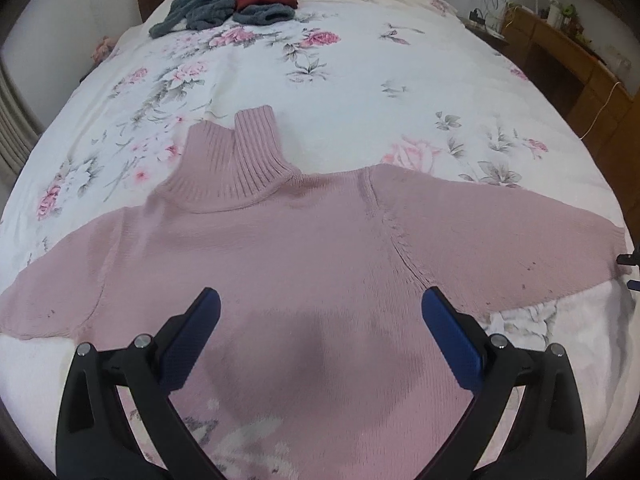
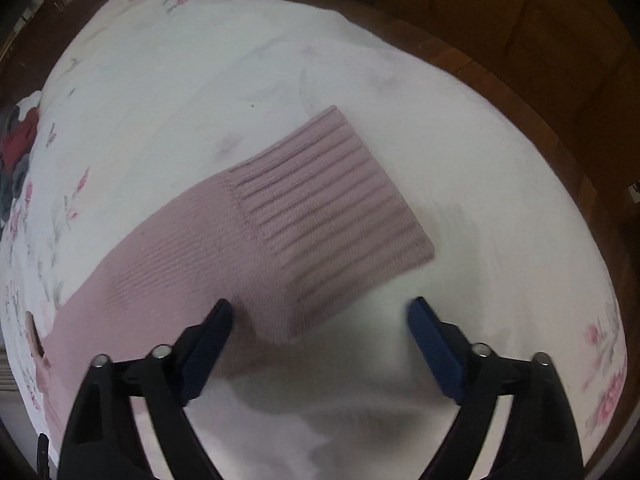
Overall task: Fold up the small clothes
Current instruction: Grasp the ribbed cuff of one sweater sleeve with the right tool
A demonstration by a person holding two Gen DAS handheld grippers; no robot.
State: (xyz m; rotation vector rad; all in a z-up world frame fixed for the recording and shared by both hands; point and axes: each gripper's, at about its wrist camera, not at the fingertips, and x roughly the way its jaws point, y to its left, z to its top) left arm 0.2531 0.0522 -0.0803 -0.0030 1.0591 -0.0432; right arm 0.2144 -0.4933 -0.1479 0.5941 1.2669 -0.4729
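Two sets of jaws are standing wide and gripping nothing: the left gripper (image 1: 320,308) is hovering over the chest of the pink sweater (image 1: 304,248), and the right gripper (image 2: 320,316) is hanging over its ribbed cuff (image 2: 332,204). The sweater is lying flat on the floral bedspread (image 1: 340,72) with sleeves outstretched, so folding looks not yet begun. Only the left view is showing the grey and red clothes (image 1: 236,0) beyond the sweater's collar; only the right is showing the cuff close.

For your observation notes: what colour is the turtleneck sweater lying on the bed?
Dusty pink sweater; clearest in the left wrist view.
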